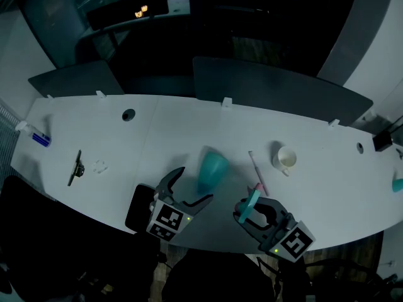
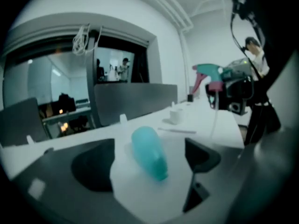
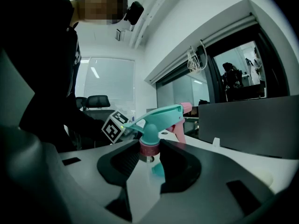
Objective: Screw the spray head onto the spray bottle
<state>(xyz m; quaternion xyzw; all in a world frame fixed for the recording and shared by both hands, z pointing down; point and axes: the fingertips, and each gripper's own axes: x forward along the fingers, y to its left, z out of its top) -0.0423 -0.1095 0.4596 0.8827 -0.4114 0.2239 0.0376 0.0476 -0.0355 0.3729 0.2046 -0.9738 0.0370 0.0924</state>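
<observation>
Lying on the surface (image 1: pixel 189 124) just ahead of the wide-open left tool (image 1: pixel 192 186), the spray bottle (image 1: pixel 211 170) looks light, slick and squashy, best gripped near its stiffer neck, while the right tool (image 3: pixel 149 153) clamps the spray head (image 3: pixel 156 120).

A white table (image 1: pixel 94 131) carries a teal spray bottle (image 1: pixel 212 170) lying over, a cup (image 1: pixel 284 158) and a thin stick (image 1: pixel 257 172).

Dim, blue-tinted light lies over my white desk (image 1: pixel 189 124), and the room behind it is almost black. Two small orange lamps (image 1: pixel 141 9) glow beyond the glass. Both my gripper views bow hard at the edges, ringed by dark corners. The teal bottle (image 2: pixel 149 153), close to the lens, shows soft and smeared.
</observation>
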